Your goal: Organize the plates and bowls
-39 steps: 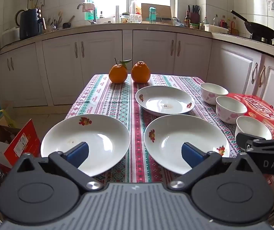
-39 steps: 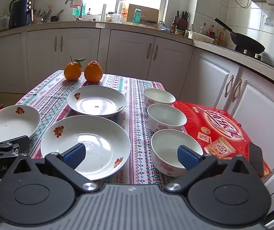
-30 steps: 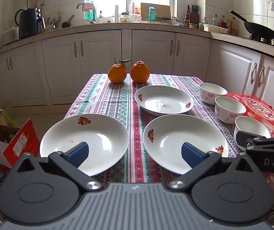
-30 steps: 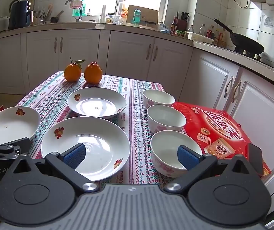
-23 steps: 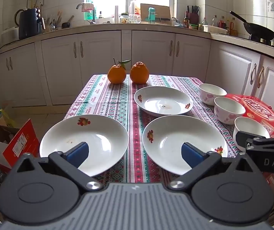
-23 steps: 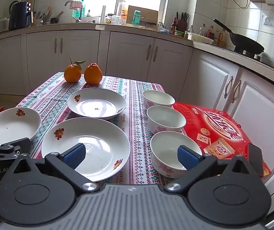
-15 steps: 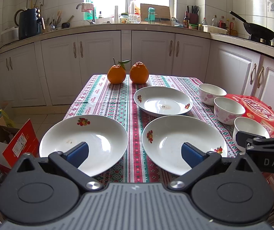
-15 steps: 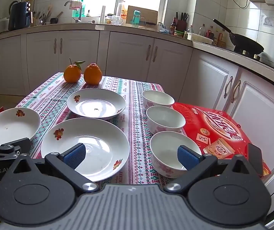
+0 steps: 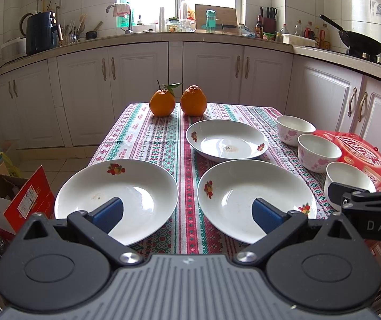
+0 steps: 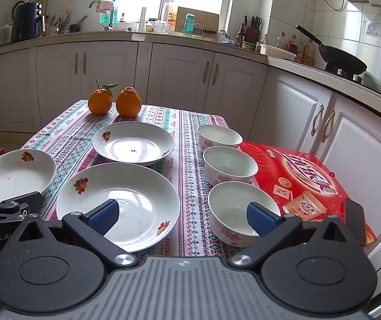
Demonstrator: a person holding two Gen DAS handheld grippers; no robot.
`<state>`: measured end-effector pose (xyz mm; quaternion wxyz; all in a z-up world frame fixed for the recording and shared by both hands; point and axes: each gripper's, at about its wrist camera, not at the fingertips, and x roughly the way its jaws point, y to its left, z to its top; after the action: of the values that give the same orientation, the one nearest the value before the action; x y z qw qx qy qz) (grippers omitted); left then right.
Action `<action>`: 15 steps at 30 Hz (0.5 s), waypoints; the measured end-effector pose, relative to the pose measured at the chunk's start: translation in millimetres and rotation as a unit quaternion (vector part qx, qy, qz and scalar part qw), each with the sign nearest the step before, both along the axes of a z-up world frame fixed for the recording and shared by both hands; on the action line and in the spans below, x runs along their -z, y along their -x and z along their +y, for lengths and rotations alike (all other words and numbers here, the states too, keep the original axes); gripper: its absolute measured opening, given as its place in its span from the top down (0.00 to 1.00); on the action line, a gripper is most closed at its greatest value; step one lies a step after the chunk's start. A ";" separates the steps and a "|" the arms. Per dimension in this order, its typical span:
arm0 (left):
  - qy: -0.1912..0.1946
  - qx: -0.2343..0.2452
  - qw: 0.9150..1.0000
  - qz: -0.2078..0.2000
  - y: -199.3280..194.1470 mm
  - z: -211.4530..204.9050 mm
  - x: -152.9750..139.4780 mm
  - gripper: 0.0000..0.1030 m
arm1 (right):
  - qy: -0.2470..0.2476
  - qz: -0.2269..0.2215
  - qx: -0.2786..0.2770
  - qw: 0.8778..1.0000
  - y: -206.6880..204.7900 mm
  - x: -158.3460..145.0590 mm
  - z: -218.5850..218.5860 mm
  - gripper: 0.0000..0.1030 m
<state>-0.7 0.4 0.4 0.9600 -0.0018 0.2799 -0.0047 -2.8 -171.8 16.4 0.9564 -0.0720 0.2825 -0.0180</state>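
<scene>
Three white plates with fruit prints lie on the patterned tablecloth (image 9: pixel 153 136): near left plate (image 9: pixel 126 186), near middle plate (image 9: pixel 243 186) and far plate (image 9: pixel 225 140). Three white bowls with pink flowers stand in a row at the right: far bowl (image 10: pixel 218 134), middle bowl (image 10: pixel 229 164) and near bowl (image 10: pixel 233 202). My left gripper (image 9: pixel 187 213) is open and empty, above the table's near edge between the two near plates. My right gripper (image 10: pixel 182 214) is open and empty, between the near middle plate (image 10: pixel 126 194) and the near bowl.
Two oranges (image 9: pixel 178 101) sit at the table's far end. A red box (image 10: pixel 305 176) lies on the right side beside the bowls, with a dark phone (image 10: pixel 354 218) on it. White cabinets and a cluttered counter surround the table. Cardboard boxes (image 9: pixel 11 200) stand on the floor at left.
Both grippers have drifted very slightly; the table items sit a little lower and to the left in view. Both stay open and empty.
</scene>
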 end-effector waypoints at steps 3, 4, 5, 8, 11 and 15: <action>0.000 0.000 1.000 0.000 -0.1 0.1 0.0 0.01 | 0.000 0.000 0.000 1.000 -0.2 0.0 0.1 0.00; 0.000 0.000 1.000 0.000 -0.1 0.0 0.0 0.01 | 0.000 -0.001 0.000 1.000 0.3 0.2 -0.3 0.00; 0.000 0.000 1.000 0.000 -0.2 -0.1 0.0 0.01 | 0.000 -0.001 0.001 1.000 0.4 0.5 -0.5 0.00; 0.000 0.000 1.000 0.000 -0.2 0.0 0.0 0.01 | 0.000 -0.001 0.001 1.000 0.5 0.8 -0.7 0.00; -0.001 0.000 1.000 0.000 -0.1 -0.1 -0.1 0.01 | 0.000 -0.001 0.001 1.000 0.1 0.9 -0.7 0.00; 0.000 0.000 1.000 0.000 0.0 0.0 -0.4 0.01 | 0.001 -0.002 0.001 1.000 0.2 0.7 -0.8 0.00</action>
<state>-0.7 0.4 0.8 0.9599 -0.0016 0.2803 -0.0046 -3.0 -172.6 15.7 0.9568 -0.0722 0.2810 -0.0195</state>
